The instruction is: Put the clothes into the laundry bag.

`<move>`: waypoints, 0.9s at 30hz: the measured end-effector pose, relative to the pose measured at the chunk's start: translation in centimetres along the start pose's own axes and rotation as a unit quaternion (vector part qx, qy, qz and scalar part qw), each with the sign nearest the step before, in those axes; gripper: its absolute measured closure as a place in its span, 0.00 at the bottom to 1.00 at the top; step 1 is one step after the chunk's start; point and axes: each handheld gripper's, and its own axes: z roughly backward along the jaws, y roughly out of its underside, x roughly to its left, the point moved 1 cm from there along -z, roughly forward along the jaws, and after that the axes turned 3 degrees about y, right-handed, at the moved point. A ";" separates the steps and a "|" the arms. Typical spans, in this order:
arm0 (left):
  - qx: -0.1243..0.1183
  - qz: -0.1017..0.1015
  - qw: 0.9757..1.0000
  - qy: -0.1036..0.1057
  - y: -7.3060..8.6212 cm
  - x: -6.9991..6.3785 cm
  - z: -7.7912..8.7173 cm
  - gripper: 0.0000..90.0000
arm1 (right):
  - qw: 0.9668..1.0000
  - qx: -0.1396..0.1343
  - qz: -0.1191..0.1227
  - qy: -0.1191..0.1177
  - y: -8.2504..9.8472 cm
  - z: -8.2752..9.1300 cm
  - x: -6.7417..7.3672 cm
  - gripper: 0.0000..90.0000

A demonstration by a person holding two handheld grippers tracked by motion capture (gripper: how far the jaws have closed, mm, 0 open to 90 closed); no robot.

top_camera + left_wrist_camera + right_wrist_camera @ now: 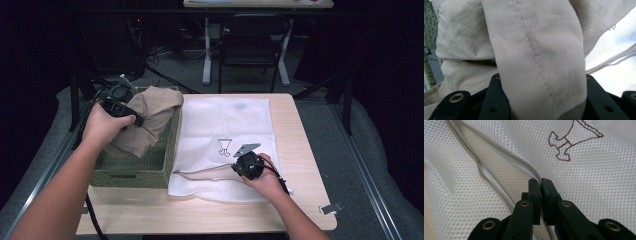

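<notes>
A beige garment (150,120) hangs bunched above a woven green basket (130,175) at the table's left. My left gripper (135,120) is shut on it; in the left gripper view a thick fold of the cloth (536,50) sits between the jaws of that gripper (542,77). A white mesh laundry bag (225,125) with a small brown emblem lies flat on the table. My right gripper (235,169) rests low on its near part. Its jaws (541,181) are pressed together on the bag's zipper edge (499,152), where the opening gapes slightly.
The wooden table (300,150) has bare wood to the right of the bag and along the front. A small metal clip (331,207) lies at the front right corner. A dark chair (250,45) and desk legs stand beyond the far edge.
</notes>
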 end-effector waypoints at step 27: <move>0.003 -0.004 1.000 0.001 0.3 -0.4 0.3 0.71 | 0.999 -0.028 -0.006 0.043 -3.4 2.3 -1.2 0.98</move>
